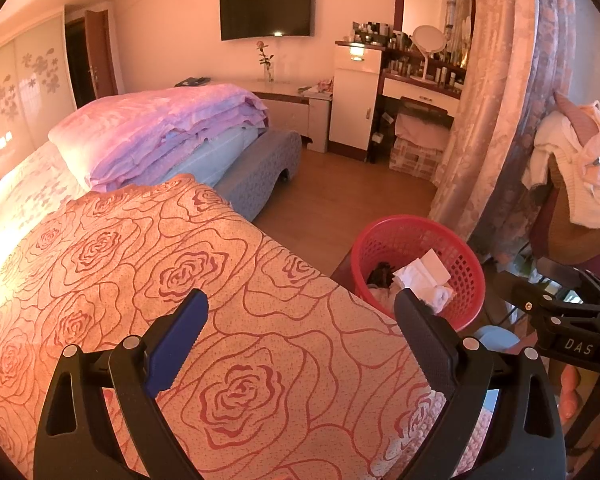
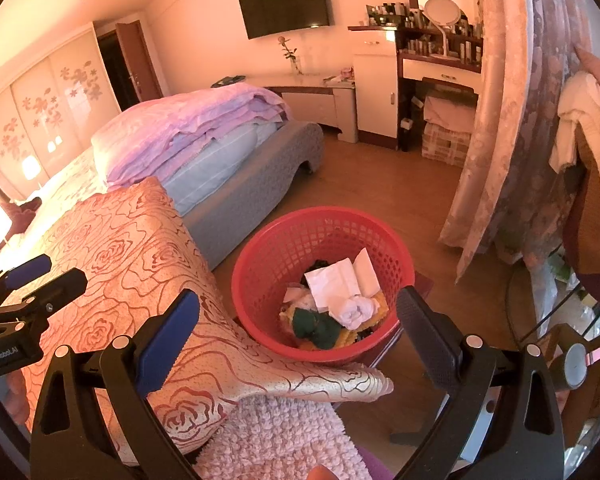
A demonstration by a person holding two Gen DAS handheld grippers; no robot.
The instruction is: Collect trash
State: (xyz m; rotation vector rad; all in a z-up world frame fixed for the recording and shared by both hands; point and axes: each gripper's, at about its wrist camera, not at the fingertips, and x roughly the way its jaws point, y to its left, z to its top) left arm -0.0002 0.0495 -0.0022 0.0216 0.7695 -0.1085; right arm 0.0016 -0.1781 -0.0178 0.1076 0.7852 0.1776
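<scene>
Both sets of jaws are spread wide with nothing in them. The left gripper (image 1: 300,332) hangs over the rose-patterned bedspread (image 1: 140,264), the right gripper (image 2: 300,328) just above the red plastic mesh basket (image 2: 320,236) on the wooden floor (image 2: 380,184), with crumpled white paper (image 2: 340,284) and dark scraps inside.

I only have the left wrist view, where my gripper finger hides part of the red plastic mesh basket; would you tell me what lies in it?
Observer: In the red plastic mesh basket, a crumpled dark green item lies beside the white paper pieces.
Operator: Is the right gripper holding anything?
Observer: No, the right gripper is open and empty.
Operator: What's under the rose-patterned bedspread's edge?
Observer: A fluffy pink blanket.
</scene>
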